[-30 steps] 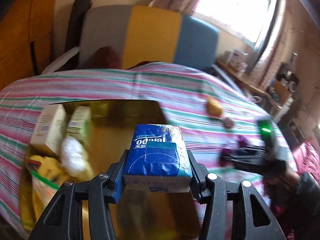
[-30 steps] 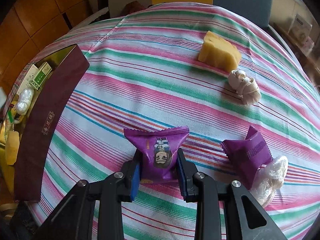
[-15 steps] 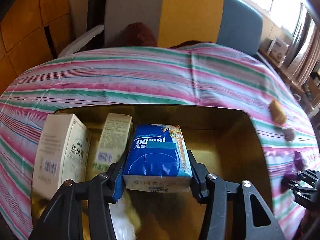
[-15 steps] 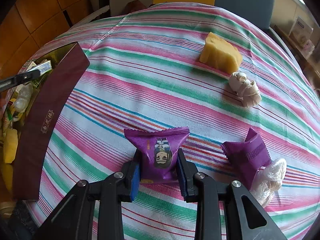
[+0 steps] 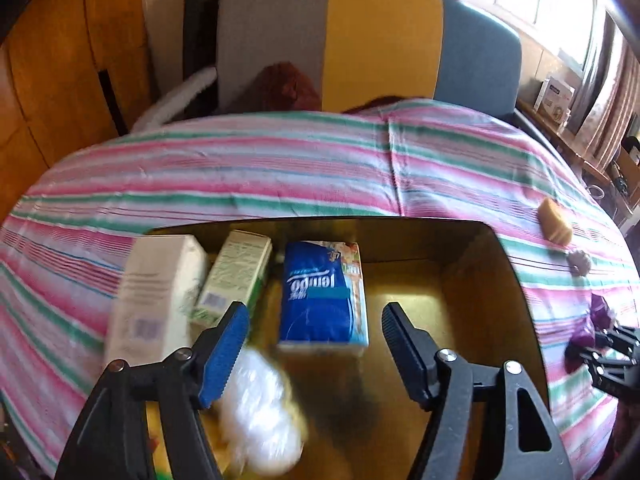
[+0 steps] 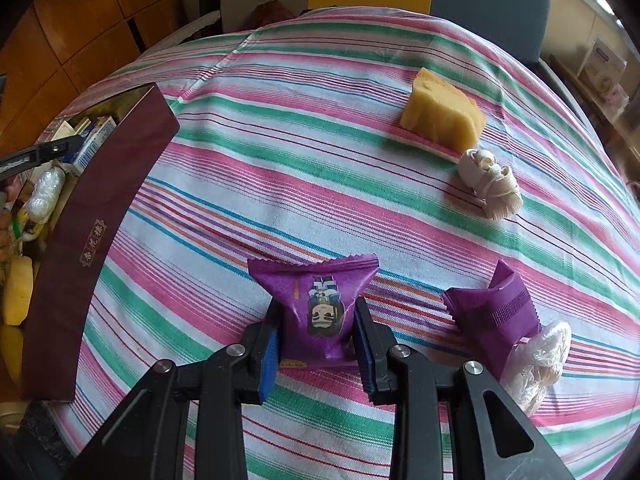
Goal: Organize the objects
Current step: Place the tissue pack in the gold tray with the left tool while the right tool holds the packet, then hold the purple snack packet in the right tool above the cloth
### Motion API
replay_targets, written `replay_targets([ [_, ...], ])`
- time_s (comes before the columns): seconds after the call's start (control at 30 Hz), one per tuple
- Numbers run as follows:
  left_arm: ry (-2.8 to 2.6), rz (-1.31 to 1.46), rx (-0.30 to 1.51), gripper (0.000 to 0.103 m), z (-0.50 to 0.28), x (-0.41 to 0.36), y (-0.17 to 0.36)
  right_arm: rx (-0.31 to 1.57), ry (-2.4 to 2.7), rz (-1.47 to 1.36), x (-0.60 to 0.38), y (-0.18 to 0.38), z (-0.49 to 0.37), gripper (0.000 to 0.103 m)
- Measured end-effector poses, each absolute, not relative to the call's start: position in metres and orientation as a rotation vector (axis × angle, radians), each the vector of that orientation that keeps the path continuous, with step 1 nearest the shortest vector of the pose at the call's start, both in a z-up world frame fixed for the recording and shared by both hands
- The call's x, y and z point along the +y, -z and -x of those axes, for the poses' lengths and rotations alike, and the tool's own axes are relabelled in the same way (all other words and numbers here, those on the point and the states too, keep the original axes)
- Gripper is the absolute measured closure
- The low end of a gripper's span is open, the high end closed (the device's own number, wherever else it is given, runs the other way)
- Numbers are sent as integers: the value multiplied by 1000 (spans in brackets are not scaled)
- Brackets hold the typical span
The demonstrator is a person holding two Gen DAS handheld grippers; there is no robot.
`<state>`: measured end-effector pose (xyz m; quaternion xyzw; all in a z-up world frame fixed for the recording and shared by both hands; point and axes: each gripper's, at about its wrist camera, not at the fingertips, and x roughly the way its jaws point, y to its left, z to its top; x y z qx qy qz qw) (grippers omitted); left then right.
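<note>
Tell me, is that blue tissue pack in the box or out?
In: the blue tissue pack lies on the box floor, beside cartons.

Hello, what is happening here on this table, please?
A person is sorting small items into a gold-lined box. The left gripper is open above the blue tissue pack, which lies in the box beside two cartons. The right gripper is shut on a purple snack packet on the striped cloth.

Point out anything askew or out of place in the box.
Nothing looks damaged or spilled. The tissue pack lies flat in the box beside two tilted cartons. A blurred white bundle sits loose near the left gripper, whose jaws are open.
</note>
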<state>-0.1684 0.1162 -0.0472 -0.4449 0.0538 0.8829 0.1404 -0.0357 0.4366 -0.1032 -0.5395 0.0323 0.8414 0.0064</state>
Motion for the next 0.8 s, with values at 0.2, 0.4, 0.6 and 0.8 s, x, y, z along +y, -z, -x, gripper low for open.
replay_targets([
  [0.2,-2584,1133,194,32,91,105,21,70,-2633,1680,437,104,40,71],
  [0.4,-2606,1052,244,32,41,100,13,33,-2630,1657,426,103,32,71],
  [0.6,-2621,1020,286,32,23,94,12,-4,-2634,1638,422,104,34,71],
  [0.8,-2617,1043,262,32,20,86,15,-31,-2642,1615,419,104,32,70],
])
